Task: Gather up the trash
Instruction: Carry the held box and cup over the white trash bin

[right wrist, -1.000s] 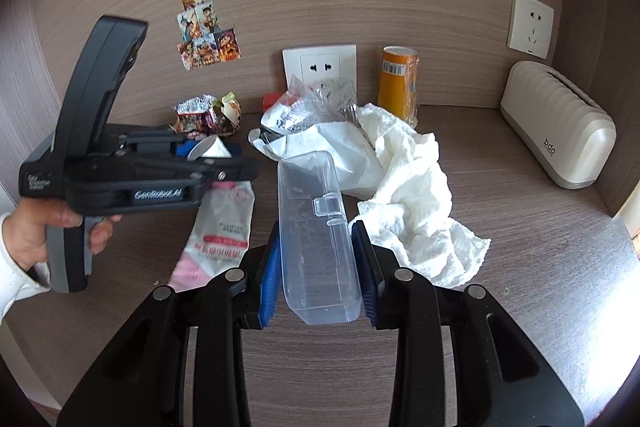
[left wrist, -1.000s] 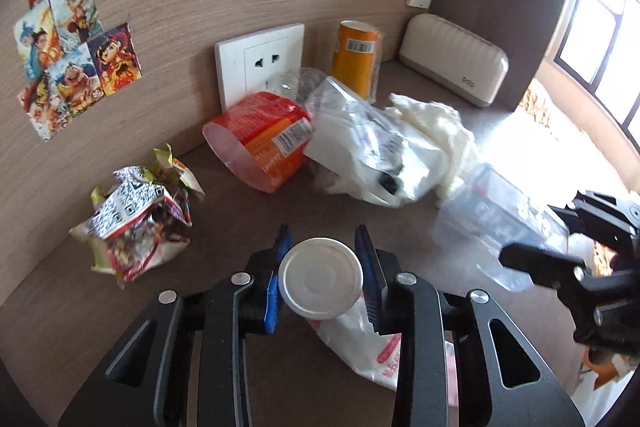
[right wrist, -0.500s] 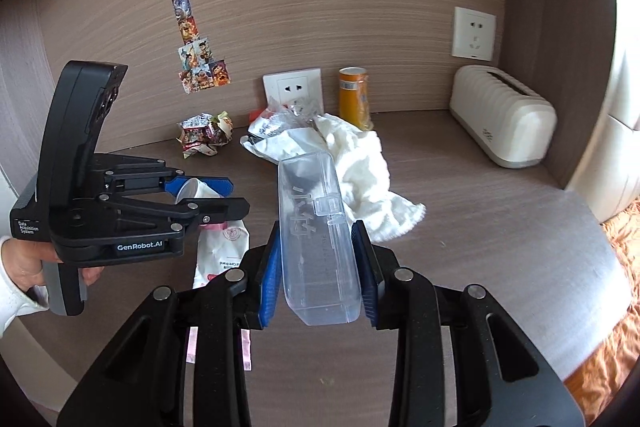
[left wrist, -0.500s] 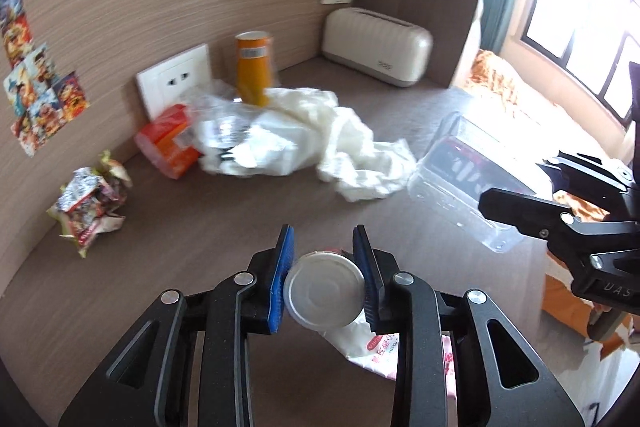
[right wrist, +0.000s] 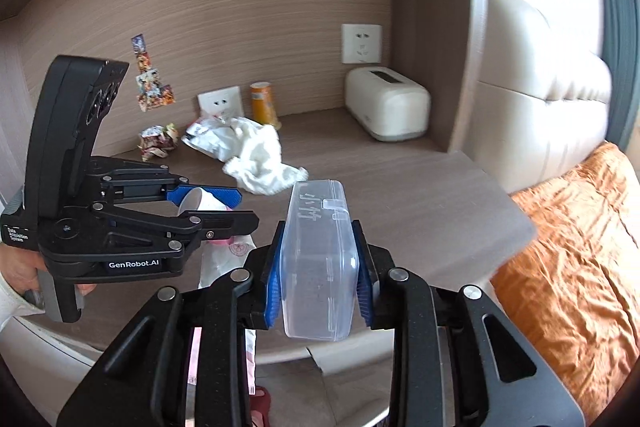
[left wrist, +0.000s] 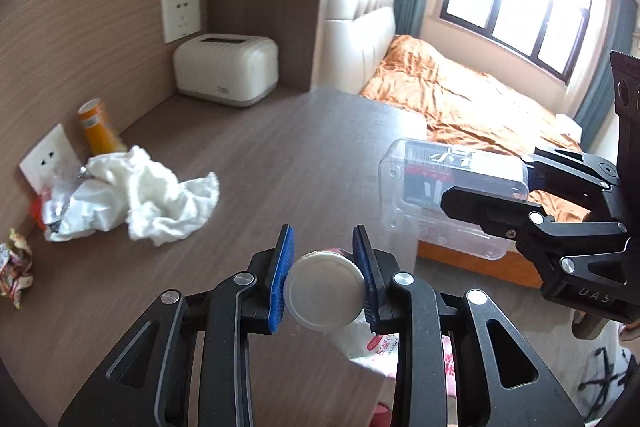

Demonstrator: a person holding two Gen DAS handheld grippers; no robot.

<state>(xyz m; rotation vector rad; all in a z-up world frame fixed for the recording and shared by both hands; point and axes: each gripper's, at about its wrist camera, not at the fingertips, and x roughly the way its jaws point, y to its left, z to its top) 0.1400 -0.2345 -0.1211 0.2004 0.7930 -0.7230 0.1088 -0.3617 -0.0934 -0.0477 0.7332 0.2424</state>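
Observation:
My left gripper (left wrist: 323,277) is shut on a white plastic cup (left wrist: 324,293), held above the desk's front edge; a white and pink bag (left wrist: 380,343) hangs below it. It also shows in the right wrist view (right wrist: 208,201). My right gripper (right wrist: 318,281) is shut on a clear plastic box (right wrist: 318,259), lifted off the desk near its front right corner. The box shows in the left wrist view (left wrist: 448,199). On the desk by the wall lie a white cloth (left wrist: 160,199), crumpled plastic wrap (left wrist: 76,211), an orange tube (left wrist: 98,127) and a snack wrapper (left wrist: 14,267).
A cream toaster-like box (left wrist: 226,69) stands in the desk's far corner under a wall socket (left wrist: 180,15). Stickers (right wrist: 150,83) are on the wall. A bed with an orange cover (left wrist: 460,107) lies beyond the desk's right edge. The desk (left wrist: 280,155) is brown wood.
Both grippers have pulled back and swung right, away from the wall, each still holding its item. The trash pile now lies farther off to the left.

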